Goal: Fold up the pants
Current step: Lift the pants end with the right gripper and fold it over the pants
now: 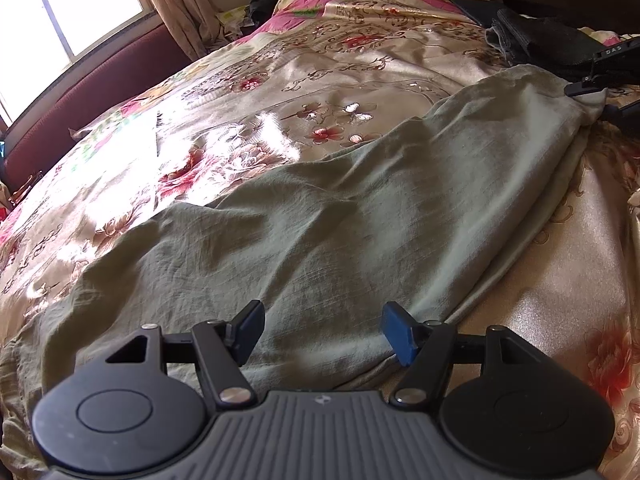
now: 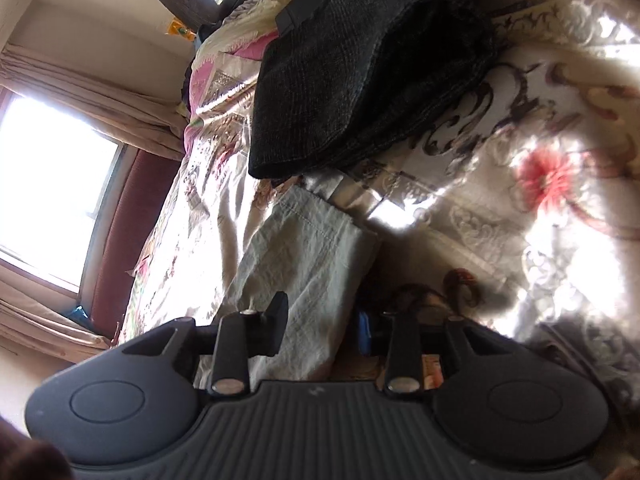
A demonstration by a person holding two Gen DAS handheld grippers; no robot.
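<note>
Left gripper (image 1: pixel 323 334): jaws apart, nothing between, above pants (image 1: pixel 304 216)
Right gripper (image 2: pixel 323 326): jaws apart, pant-leg hem between, unpinched
Bedspread (image 1: pixel 360 68): floral, under pants
Dark garment (image 2: pixel 360 64): folded, beyond hem

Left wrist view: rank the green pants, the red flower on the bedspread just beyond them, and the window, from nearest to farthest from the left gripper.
1. Green pants, right under the left gripper.
2. Red flower, mid-bed, beyond the pants.
3. Window, upper left, past the bed.

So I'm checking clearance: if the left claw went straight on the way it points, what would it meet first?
Most likely the grey-green pants spread on the floral bedspread; the open left claw points down at them, though depth is unclear.
</note>
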